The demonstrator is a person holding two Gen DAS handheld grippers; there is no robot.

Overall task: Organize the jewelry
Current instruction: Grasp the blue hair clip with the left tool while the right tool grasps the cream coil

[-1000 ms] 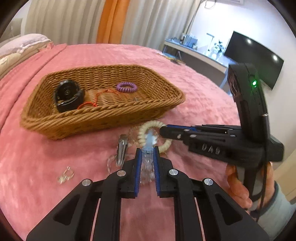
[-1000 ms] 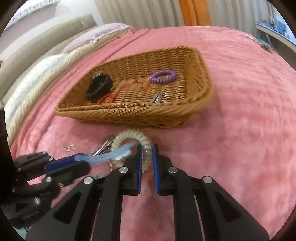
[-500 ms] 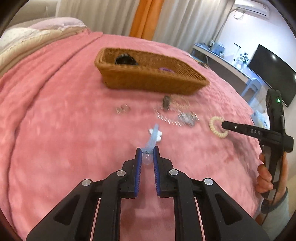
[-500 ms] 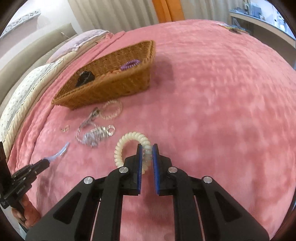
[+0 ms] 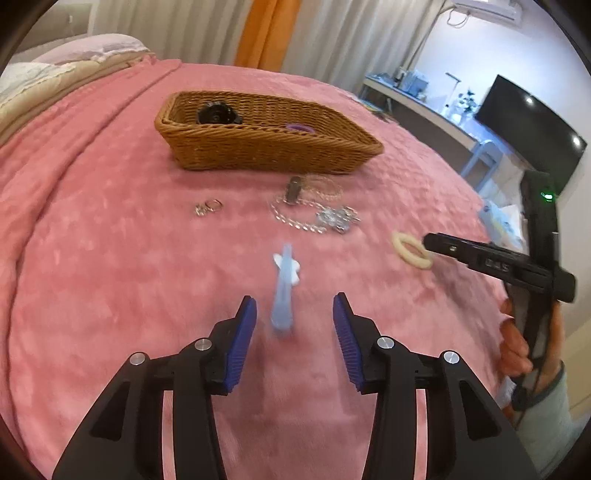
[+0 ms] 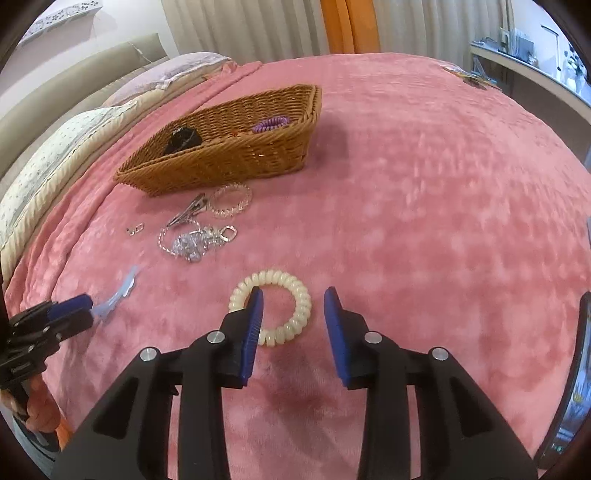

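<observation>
Down at the near edge, the left gripper (image 5: 294, 314) is spreading its jaws, and the pale blue hair clip (image 5: 283, 291) sits blurred in the gap, no pad pressing it – released onto the pink bedspread (image 5: 110, 295). Same story on the other side: the right gripper (image 6: 293, 314) is opening too, its left pad overlapping the cream spiral hair tie (image 6: 271, 306), which lies flat on the fabric and is no longer squeezed.

Take the wicker basket (image 6: 225, 162) as our marker. Both let-go pieces lie well short of it, the clip toward the pillow side, the tie toward the desk side. Between them and the basket there's the clutter: a silver chain with charms (image 6: 192, 240), a metal clip (image 6: 186, 214) and a clear spiral bracelet (image 6: 231, 201) just in front of the basket wall, and a pair of small rings (image 6: 136, 229) off toward the pillows. Inside the basket, a black round thing (image 6: 183, 140) and a purple spiral tie (image 6: 269, 123).

Beyond the basket, the bedspread runs bare to the curtains (image 5: 332, 33); pillows (image 6: 55, 147) line one side, a desk (image 5: 417, 99) and dark screen (image 5: 528, 129) the other. Wide empty fabric lies on the basket's desk side
</observation>
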